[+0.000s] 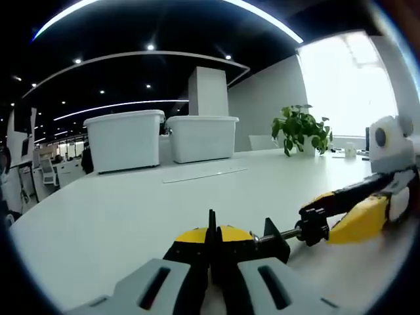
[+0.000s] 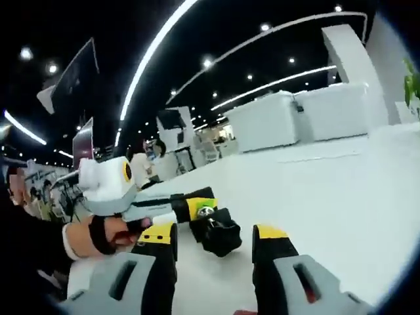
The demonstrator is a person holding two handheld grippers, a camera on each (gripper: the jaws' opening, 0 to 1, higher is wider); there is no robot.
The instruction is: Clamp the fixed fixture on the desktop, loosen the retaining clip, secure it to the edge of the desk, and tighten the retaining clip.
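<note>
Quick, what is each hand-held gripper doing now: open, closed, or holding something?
Left hand-held gripper: closed on the clamp.
Right hand-held gripper: open, holding nothing; the clamp lies just ahead.

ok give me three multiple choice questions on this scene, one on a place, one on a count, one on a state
1. Where do the white bins stand?
A. on the floor
B. on the table's far side
C. on a chair

2. How many white bins are there?
A. one
B. two
C. four

3. The right claw's jaws are:
A. spread apart
B. pressed together
C. holding a cup

Answers:
1 B: the white bins rest on the table.
2 B: two stand side by side.
3 A: the right claw has its jaws either side of the clamp.
</note>
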